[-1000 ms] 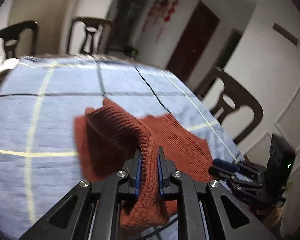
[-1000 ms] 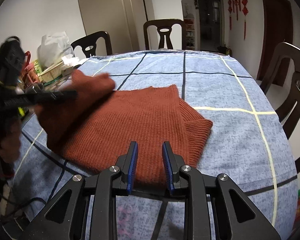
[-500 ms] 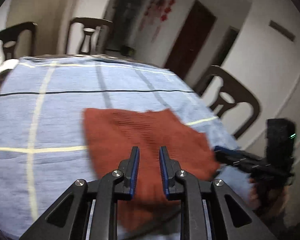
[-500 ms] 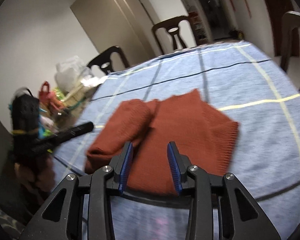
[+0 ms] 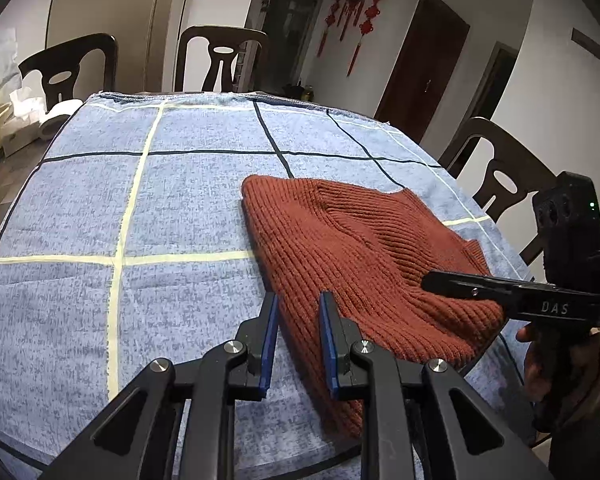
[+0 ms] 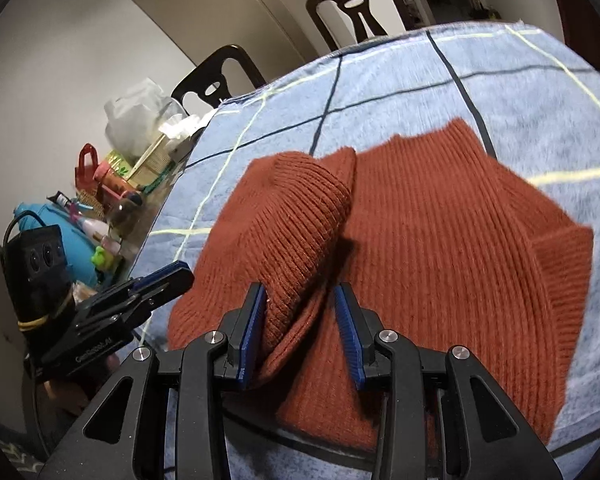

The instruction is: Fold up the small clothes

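Note:
A rust-red ribbed knit garment [image 5: 364,248] lies on the blue checked tablecloth [image 5: 140,200], with one sleeve [image 6: 300,216] folded across its body. My left gripper [image 5: 298,340] is open and empty, low over the garment's near left edge. My right gripper [image 6: 300,332] is open, its jaws standing on either side of the folded sleeve's cuff end without gripping it. The right gripper shows in the left wrist view [image 5: 460,282] over the garment's right side. The left gripper shows in the right wrist view [image 6: 156,280] beside the garment's left edge.
Dark wooden chairs [image 5: 220,60] stand round the table, one [image 5: 504,176] at the right. A cluttered side surface with a white plastic bag [image 6: 140,116], bottles and boxes [image 6: 112,196] lies left of the table. The near table edge [image 6: 260,428] runs just below the grippers.
My left gripper let go of the sleeve it held a second ago and drew back, open. The sleeve now lies folded over the garment. My right gripper moved in over the sleeve's cuff.

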### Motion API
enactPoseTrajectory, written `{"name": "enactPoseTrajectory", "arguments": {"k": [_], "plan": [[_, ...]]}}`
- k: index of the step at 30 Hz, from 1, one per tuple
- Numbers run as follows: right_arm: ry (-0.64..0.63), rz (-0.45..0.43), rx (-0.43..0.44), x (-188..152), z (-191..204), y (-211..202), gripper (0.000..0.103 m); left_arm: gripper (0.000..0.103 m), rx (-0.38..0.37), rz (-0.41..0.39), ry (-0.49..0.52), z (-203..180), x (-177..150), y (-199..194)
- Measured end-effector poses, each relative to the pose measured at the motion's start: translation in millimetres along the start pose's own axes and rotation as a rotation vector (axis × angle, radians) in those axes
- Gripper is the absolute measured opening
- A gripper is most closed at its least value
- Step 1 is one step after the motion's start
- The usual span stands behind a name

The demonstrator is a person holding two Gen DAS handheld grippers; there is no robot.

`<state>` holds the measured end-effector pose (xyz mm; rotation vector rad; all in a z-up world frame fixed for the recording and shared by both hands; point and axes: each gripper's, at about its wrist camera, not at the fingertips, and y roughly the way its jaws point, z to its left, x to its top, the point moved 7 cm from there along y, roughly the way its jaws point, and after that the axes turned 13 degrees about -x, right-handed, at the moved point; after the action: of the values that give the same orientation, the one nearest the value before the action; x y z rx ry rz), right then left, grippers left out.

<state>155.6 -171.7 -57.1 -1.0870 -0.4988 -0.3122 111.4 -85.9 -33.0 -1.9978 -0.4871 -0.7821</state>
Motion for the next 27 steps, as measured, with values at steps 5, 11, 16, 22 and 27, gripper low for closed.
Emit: {"name": "enactPoseTrajectory", "arguments": {"k": [5,11,16,22,27], "plan": [[-0.007,0.015,-0.009,5,4,2,0.037,0.024,0.020,0.017,0.031,-2,0,7],[0.022,0.037,0.019,9,3,9,0.033,0.024,0.028,0.018,0.036,-1,-1,7],[0.000,0.019,0.041,11,8,4,0.014,0.024,0.039,0.017,0.045,-2,-2,8],[-0.006,-0.054,0.079,24,3,-24,0.013,0.024,0.037,0.019,0.048,-7,3,8],[0.003,-0.125,0.037,34,-18,-54,0.013,0.024,0.015,-0.014,0.061,-18,19,4]]}}
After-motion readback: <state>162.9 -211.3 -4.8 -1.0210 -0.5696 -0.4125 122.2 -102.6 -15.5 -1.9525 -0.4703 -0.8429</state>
